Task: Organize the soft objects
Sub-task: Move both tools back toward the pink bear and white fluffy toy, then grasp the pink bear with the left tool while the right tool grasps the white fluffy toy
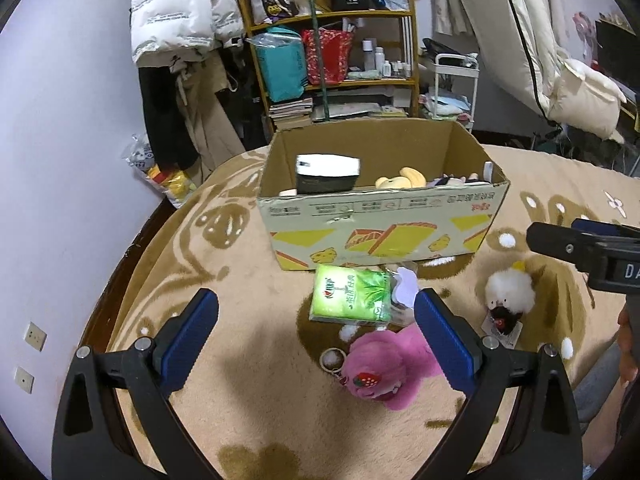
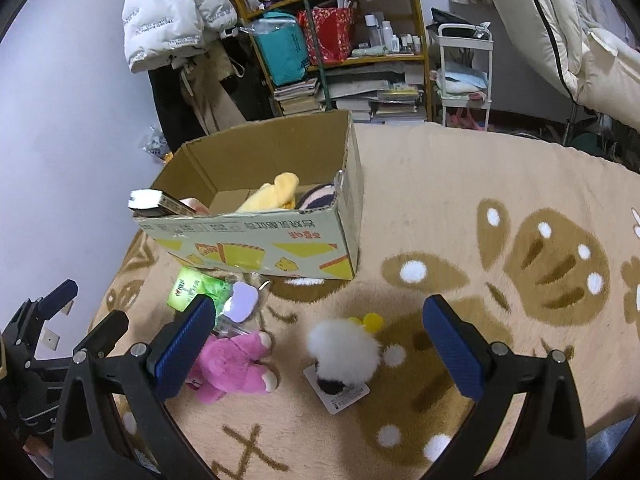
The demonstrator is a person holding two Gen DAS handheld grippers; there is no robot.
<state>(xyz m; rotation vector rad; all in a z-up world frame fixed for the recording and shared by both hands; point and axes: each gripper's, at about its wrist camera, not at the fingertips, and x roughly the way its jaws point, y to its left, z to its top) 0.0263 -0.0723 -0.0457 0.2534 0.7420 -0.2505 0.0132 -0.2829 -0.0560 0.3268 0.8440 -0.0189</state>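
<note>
A cardboard box [image 1: 384, 220] [image 2: 256, 240] stands open on the patterned blanket, holding a yellow plush [image 1: 402, 178] [image 2: 276, 192], a striped soft item [image 2: 318, 196] and a black-and-white box [image 1: 326, 174]. In front of it lie a green tissue pack [image 1: 350, 294] [image 2: 192, 288], a pink plush with a strawberry [image 1: 384, 368] [image 2: 234, 364] and a white fluffy toy [image 1: 510, 294] [image 2: 344, 350]. My left gripper [image 1: 316, 336] is open above the blanket, the pink plush near its right finger. My right gripper [image 2: 320, 348] is open around the white fluffy toy, above it.
A light purple item [image 2: 242, 300] in clear wrap lies beside the tissue pack. A cluttered shelf [image 1: 332, 48], hanging jackets [image 1: 180, 12] and a white cart [image 2: 464, 76] stand behind the bed. The blanket's left edge drops to the floor by the wall.
</note>
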